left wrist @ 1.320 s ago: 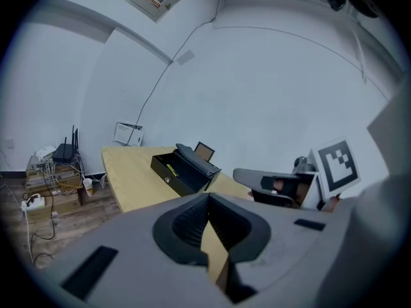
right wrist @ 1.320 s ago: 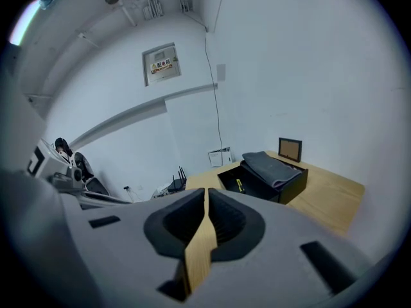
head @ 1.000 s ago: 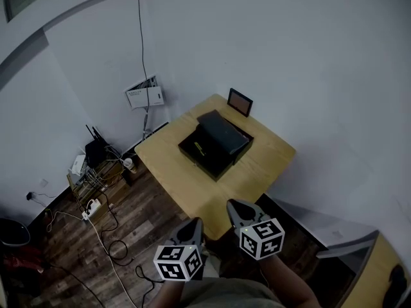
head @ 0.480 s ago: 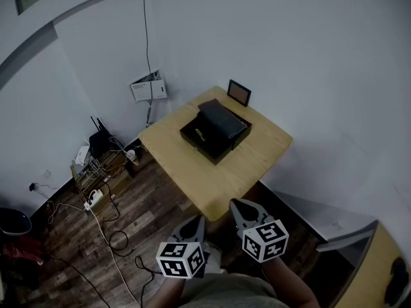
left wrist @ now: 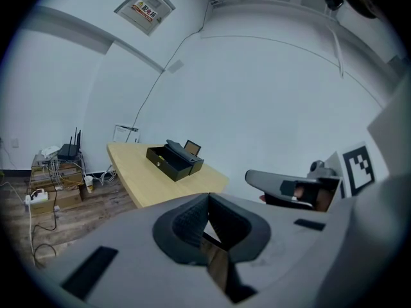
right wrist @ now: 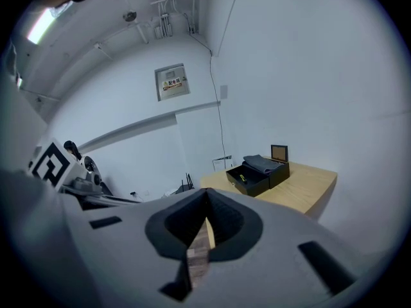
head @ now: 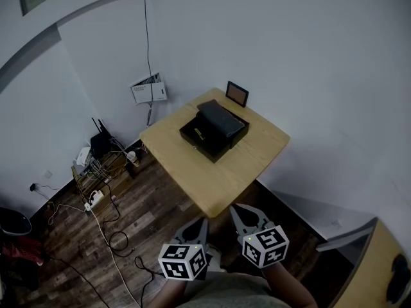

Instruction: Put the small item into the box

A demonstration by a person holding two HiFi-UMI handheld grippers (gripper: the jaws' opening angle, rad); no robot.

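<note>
Head view: both grippers sit at the bottom of the frame, below the near corner of the surface [head: 192,172], over the wood floor [head: 138,217]. Neither touches anything.

Left gripper [head: 200,222]: closed, pads pressed together and nothing between them, confirmed in its own view [left wrist: 207,196]. That view also catches the other gripper at the right edge.

Right gripper [head: 236,208]: also fully closed and empty; its pads meet at the tips [right wrist: 207,191].

Box [head: 196,145]: black, open, at frame centre on the far half of the surface, well apart from both grippers. A dark lid [head: 221,117] lies across its far part.

Small item [head: 200,133]: yellow-green, lying inside the open compartment of the box, visible in both gripper views too [left wrist: 160,158] [right wrist: 242,178]. Too small to tell what it is.

A picture frame [head: 237,94] stands upright just beyond the box, at the far edge of the surface by the wall.

Cables [head: 109,236] run across the floor at lower left.
</note>
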